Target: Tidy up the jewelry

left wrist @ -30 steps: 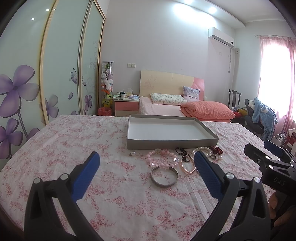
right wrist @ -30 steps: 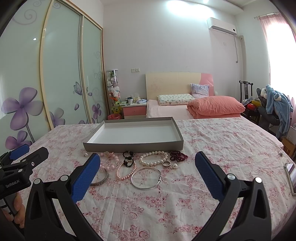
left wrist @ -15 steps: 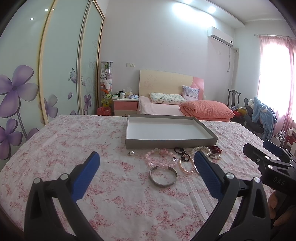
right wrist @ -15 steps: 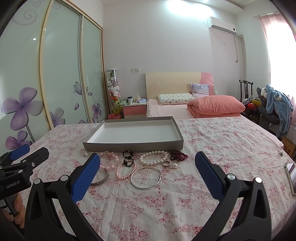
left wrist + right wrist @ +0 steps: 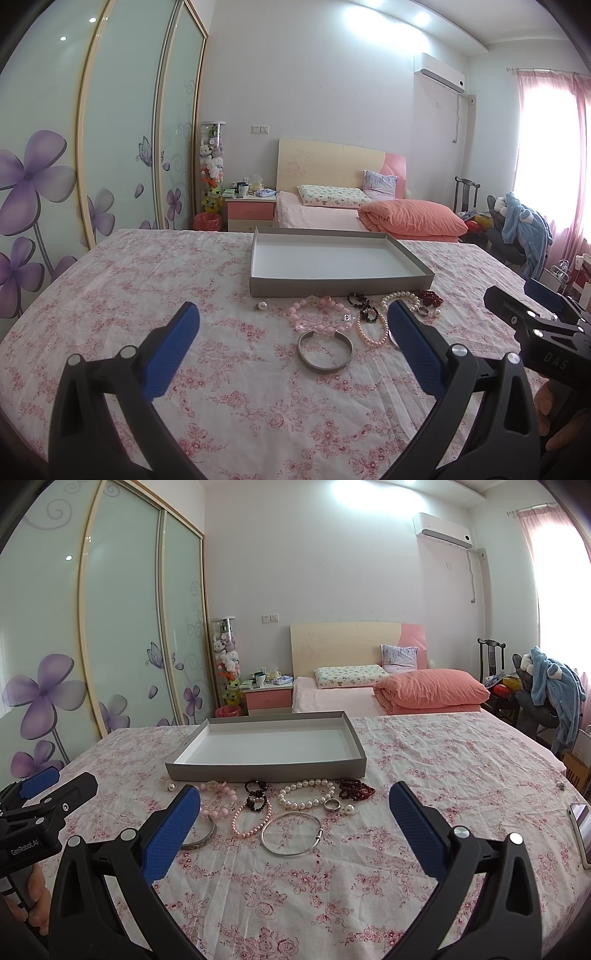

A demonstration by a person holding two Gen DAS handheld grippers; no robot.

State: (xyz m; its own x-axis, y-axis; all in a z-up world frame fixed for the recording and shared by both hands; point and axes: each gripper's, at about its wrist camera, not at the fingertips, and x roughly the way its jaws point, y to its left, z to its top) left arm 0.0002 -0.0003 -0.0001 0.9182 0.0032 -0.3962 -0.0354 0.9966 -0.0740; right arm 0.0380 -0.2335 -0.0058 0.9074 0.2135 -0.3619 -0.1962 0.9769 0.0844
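from my left wrist view, my left gripper (image 5: 291, 328) has its blue-padded fingers spread wide with nothing between them. over the last second the pieces have slid only a touch leftward in this view, so i've barely drifted and i judge the sorting hasn't begun. the shallow grey cardboard tray with a white floor (image 5: 332, 286) sits empty on the pink floral cotton tablecloth (image 5: 129, 280). the jewelry lies just in front of its near wall: a broad dull silver cuff bangle (image 5: 324, 350) nearest me, a chunky pink bead bracelet (image 5: 320, 314) behind it, a small pink pearl bracelet (image 5: 371, 334) just beside, and a loose pearl stud (image 5: 261, 305) off to the left.

from my right wrist view, nothing has shifted. my right gripper (image 5: 295, 810) is also spread wide and empty. a thin polished silver wire bangle (image 5: 291, 832) lies closest, smooth and rigid. behind it are a white pearl bracelet (image 5: 306, 794), a dark red bead bracelet (image 5: 356, 788), a black bead bracelet (image 5: 256, 794) and a plain silver ring (image 5: 332, 804). the beaded strands look limp and likely to sag when pinched; the bangles should lift cleanly.
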